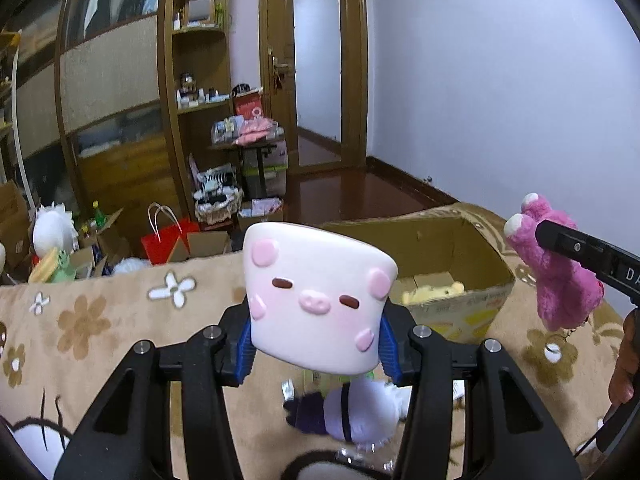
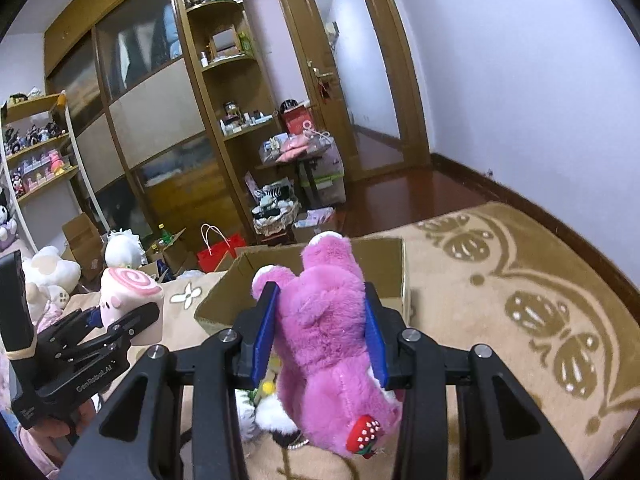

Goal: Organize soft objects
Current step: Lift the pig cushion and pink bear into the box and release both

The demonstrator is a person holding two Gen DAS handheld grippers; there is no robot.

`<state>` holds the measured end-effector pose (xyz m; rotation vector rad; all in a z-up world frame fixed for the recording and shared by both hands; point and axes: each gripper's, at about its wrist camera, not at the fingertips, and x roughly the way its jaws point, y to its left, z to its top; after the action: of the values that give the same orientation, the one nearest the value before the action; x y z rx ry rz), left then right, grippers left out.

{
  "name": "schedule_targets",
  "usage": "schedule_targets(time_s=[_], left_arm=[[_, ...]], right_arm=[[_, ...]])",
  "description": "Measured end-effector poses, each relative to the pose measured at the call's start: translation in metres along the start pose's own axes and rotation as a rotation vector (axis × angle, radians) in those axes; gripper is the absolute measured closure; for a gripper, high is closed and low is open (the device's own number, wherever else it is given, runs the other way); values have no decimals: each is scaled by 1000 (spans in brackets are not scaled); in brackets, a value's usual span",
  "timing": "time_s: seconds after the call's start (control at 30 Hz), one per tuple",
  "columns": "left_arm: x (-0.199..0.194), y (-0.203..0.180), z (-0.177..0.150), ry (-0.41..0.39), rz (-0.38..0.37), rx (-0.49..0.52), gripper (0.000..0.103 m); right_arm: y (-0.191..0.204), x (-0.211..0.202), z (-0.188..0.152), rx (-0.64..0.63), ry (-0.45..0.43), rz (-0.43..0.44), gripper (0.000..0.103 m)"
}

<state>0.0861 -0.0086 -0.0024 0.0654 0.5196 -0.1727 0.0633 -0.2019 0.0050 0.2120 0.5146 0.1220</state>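
Left tongs [image 1: 316, 344] pinch one pig squishy [image 1: 318, 300]; right tongs [image 2: 322, 336] pinch one pink bear [image 2: 324, 344].

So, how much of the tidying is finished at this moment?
Done: a yellow soft toy already lies in the cardboard box. In hand: the left gripper holds the white pig toy, and the right gripper holds the pink bear; both are above the blanket, not yet in the box. Left: a white and purple plush lies on the blanket.

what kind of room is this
Probably a lived-in bedroom or spare room at home: a tall wooden wardrobe with corner shelves, a wooden door, and a flower-patterned blanket under the cardboard box.
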Motion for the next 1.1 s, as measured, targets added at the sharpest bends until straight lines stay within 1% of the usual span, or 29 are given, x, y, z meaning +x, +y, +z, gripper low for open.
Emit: schedule_targets(time_s=[0.17,0.23,0.37,0.63,0.8,0.9,1.0,1.07,1.1], left_arm=[[14,-8,12,-19,4,21,55],[21,-10,16,-21,1,30,55],[38,-16,21,-17,-7,55,55],[70,-23,26,22,-29,62,54],[84,-24,23,51,-46,55,53],[94,-23,20,80,-60,35,51],[103,-21,16,101,-60,29,48],[108,-20,14,113,-53,27,44],[110,-19,13,116,-55,21,44]], right_arm=[[4,12,10,-13,-5,14,61],[7,16,14,-30,-6,2,61],[11,25,18,-29,7,16,61],[11,55,21,-63,24,0,60],[2,73,22,-50,28,-7,60],[-5,83,20,-36,42,-11,60],[-13,92,18,-7,48,6,59],[-16,97,17,5,54,24,57],[-18,98,16,11,54,29,57]])
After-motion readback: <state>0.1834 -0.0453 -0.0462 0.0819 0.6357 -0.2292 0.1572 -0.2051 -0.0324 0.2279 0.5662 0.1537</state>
